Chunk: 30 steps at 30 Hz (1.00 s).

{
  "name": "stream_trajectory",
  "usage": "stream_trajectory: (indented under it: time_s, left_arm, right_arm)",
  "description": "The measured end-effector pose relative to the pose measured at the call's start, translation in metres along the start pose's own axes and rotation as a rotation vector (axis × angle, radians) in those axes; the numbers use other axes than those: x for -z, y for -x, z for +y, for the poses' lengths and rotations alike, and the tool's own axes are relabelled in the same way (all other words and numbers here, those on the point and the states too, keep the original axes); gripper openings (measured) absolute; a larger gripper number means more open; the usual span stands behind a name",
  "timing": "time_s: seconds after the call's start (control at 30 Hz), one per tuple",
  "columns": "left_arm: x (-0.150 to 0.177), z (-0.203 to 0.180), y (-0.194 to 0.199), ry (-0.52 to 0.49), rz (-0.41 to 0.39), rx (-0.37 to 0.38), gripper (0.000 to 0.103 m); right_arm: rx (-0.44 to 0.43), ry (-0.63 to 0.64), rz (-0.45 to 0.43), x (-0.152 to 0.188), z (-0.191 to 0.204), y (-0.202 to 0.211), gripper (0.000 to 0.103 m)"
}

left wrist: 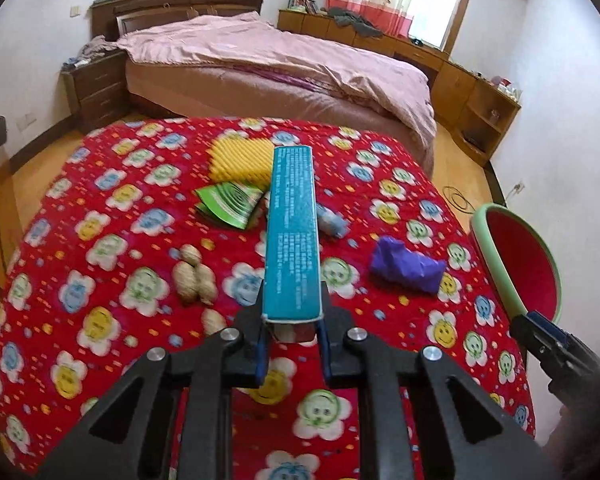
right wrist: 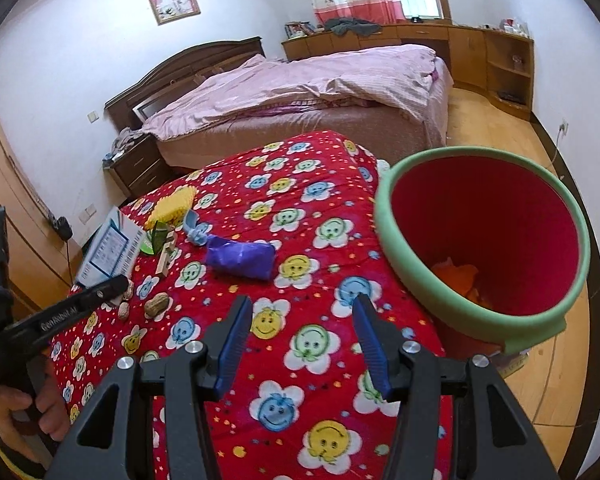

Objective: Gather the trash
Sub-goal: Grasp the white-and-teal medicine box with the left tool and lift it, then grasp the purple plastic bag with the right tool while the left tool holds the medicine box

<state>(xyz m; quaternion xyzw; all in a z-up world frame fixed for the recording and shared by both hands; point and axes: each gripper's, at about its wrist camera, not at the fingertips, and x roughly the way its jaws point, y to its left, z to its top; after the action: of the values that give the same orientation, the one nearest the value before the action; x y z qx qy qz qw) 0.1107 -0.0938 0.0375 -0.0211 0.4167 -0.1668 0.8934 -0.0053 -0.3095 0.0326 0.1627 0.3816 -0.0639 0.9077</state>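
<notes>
Between the pads of the left claw (left wrist: 292,328), clamped tight: one long teal box (left wrist: 292,232), pinched at its near end, pointing straight ahead and held above the counter (left wrist: 100,200) with its red flowered cloth. Off to the right, the right claw (right wrist: 300,344), spread apart and empty, hovering over bare cloth.

Just ahead and right of the right claw, hard against the counter's edge: one bin (right wrist: 404,216) with a green rim and a red inside. Down at the bottom of it, some orange scraps (right wrist: 460,276), number impossible to tell. Looks like an early to middle stage: something binned already, one box in hand but not yet over the bin, most of the litter untouched.

Left to clear, by count:
- Ahead of the left claw and a little right: one purple crumpled wad (left wrist: 406,268).
- Further ahead, just right of the box: one blue-grey twisted wrapper (left wrist: 332,220).
- Ahead and left of the box: one green wrapper (left wrist: 228,204).
- Beyond that: one yellow ridged pad (left wrist: 240,160).
- Near left of the left claw: peanuts (left wrist: 192,276), about four, three bunched and one closer in; blur prevents a firmer count.
- Partly hidden by the box: one small wooden piece (right wrist: 168,256), seen only from the right wrist.

Likely next: carrying the box rightward across to the bin.
</notes>
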Motion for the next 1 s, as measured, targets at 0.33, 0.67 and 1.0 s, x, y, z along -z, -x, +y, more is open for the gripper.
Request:
stream_trajectory:
  time_s: [0.33,0.67,1.0]
  left_arm:
    - [-0.021,0.035,0.009,-0.006,-0.047,-0.100,0.018]
    - [-0.022,0.057,-0.009,0.047,-0.042,-0.128,0.019]
    - [-0.017,0.061,-0.029,0.065,-0.010,-0.121,0.018]
  right_arm:
    - [-0.017,0.095,0.017,-0.014,0.038,-0.020,0.056]
    - [-0.064,0.148,0.041,-0.029,0.063,-0.056,0.058]
    - [-0.048,0.184,0.097,-0.037,0.073,-0.103,0.060]
